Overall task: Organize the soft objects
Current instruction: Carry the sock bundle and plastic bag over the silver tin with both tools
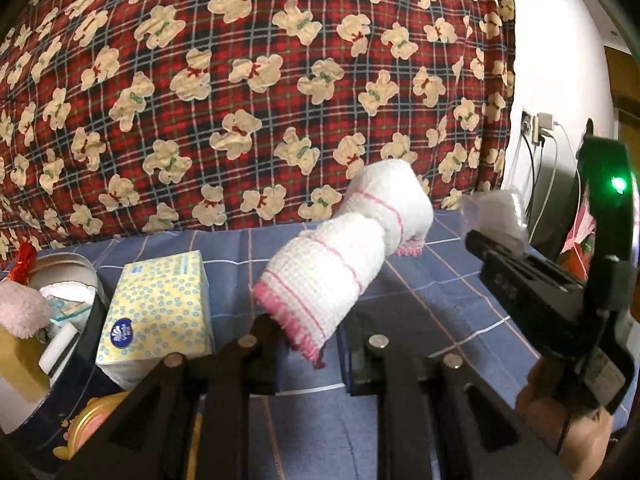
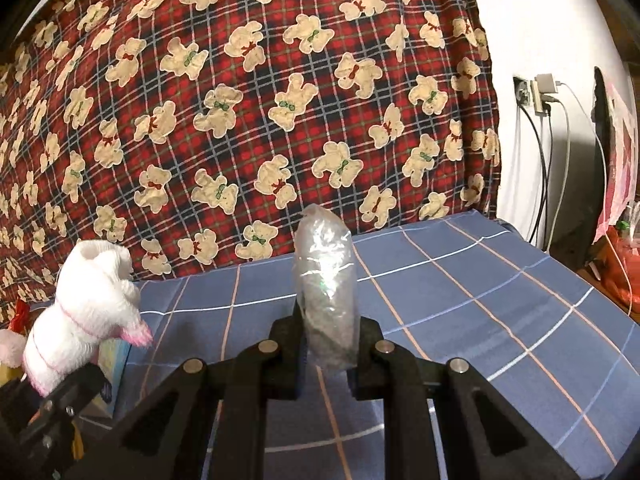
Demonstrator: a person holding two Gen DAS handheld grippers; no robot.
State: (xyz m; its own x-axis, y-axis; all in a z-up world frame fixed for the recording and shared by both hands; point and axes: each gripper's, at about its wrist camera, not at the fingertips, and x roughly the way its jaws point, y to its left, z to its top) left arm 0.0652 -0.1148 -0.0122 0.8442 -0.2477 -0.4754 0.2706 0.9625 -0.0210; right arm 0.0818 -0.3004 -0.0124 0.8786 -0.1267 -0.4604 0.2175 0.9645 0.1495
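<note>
White towel (image 1: 340, 248) rises from my left claw (image 1: 308, 344), clamped there; my right claw (image 2: 328, 344) grips a plastic-wrapped roll (image 2: 326, 280) upright. Only my left view shows the tissue box (image 1: 160, 304).

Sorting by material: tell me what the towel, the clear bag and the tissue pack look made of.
Towel: woven cotton-like cloth, matte waffle texture, white with pink stripes and stitched pink edge.
Clear bag: thin plastic film, glossy, see-through and crinkled; contents unclear.
Tissue pack: soft printed wrapper, probably plastic film, slightly shiny; white tissue shows at its end.
</note>
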